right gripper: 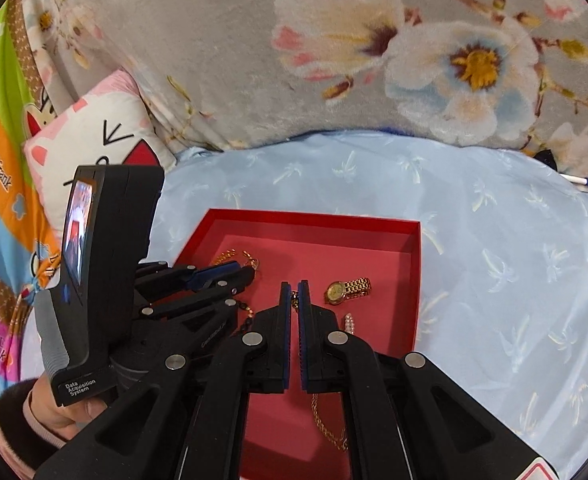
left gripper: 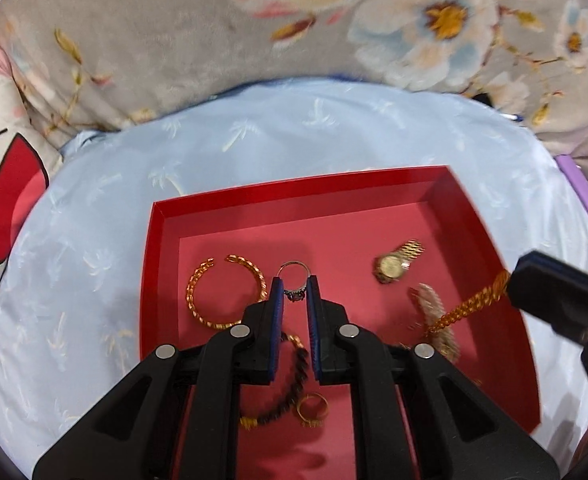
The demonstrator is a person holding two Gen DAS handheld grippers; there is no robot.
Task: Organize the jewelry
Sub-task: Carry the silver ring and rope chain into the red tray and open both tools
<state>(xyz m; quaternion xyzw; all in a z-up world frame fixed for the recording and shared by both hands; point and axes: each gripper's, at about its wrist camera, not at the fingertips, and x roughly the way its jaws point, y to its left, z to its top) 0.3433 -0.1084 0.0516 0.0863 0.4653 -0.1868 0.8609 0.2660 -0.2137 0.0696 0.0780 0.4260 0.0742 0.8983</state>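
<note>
Black arms of the left hand-held gripper [left gripper: 294, 288] fill the lower frame, its blue pads clamped on a silver ring [left gripper: 294, 280] above a red tray [left gripper: 294, 196]. At right, the right hand-held gripper [right gripper: 294, 292] is pinched on a gold chain [left gripper: 469, 306]. Inside the tray lie a gold bangle [left gripper: 202, 292] and a gold watch [left gripper: 393, 266].

Even soft indoor light; fisheye bending, dark corners; slight motion blur near edges.
</note>
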